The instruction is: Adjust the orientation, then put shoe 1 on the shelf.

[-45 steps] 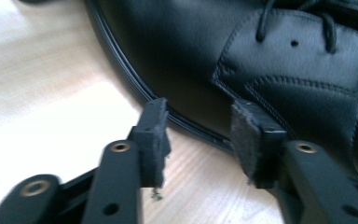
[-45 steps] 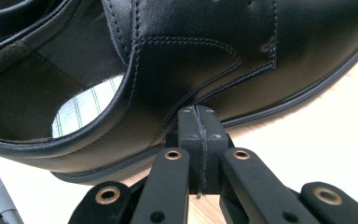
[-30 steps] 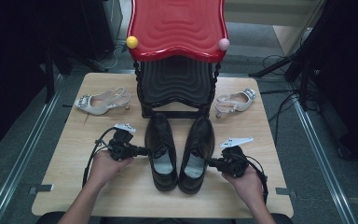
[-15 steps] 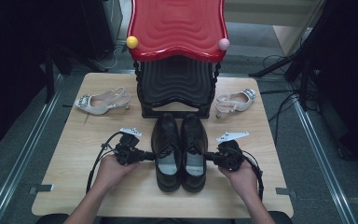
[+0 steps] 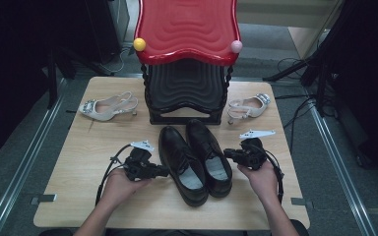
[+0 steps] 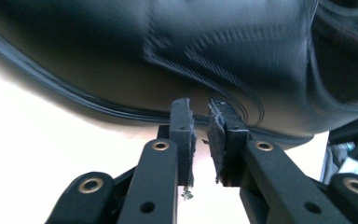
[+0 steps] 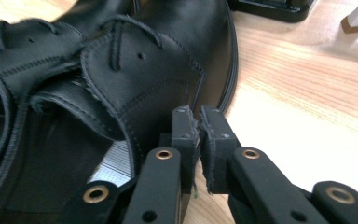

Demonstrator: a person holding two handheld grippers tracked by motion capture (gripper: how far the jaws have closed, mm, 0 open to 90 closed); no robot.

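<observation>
Two black leather lace-up shoes lie side by side and touching at the middle of the wooden table [image 5: 78, 196], toes toward the far side. My left gripper [image 5: 165, 171] lies level against the outer side of the left shoe [image 5: 182, 164]. In the left gripper view its jaws [image 6: 200, 109] have just been opening and stand slightly apart, tips at the shoe's side [image 6: 121, 56], nothing between them. My right gripper [image 5: 226, 155] is just beside the right shoe [image 5: 207, 150]. Its jaws [image 7: 193, 114] have just been opening to a narrow, empty gap by the shoe's quarter [image 7: 135, 70].
A black ribbed stool [image 5: 187, 91] stands at the table's far middle under a red wavy seat [image 5: 187, 29] with a yellow ball [image 5: 139, 44] and a pink ball [image 5: 236, 46]. Beige heeled sandals lie far left [image 5: 106, 107] and far right [image 5: 248, 107].
The shoes, apart a second ago, have been pushed together and now touch. Both grippers moved inward with them, and the right one has since drawn slightly away from its shoe.
</observation>
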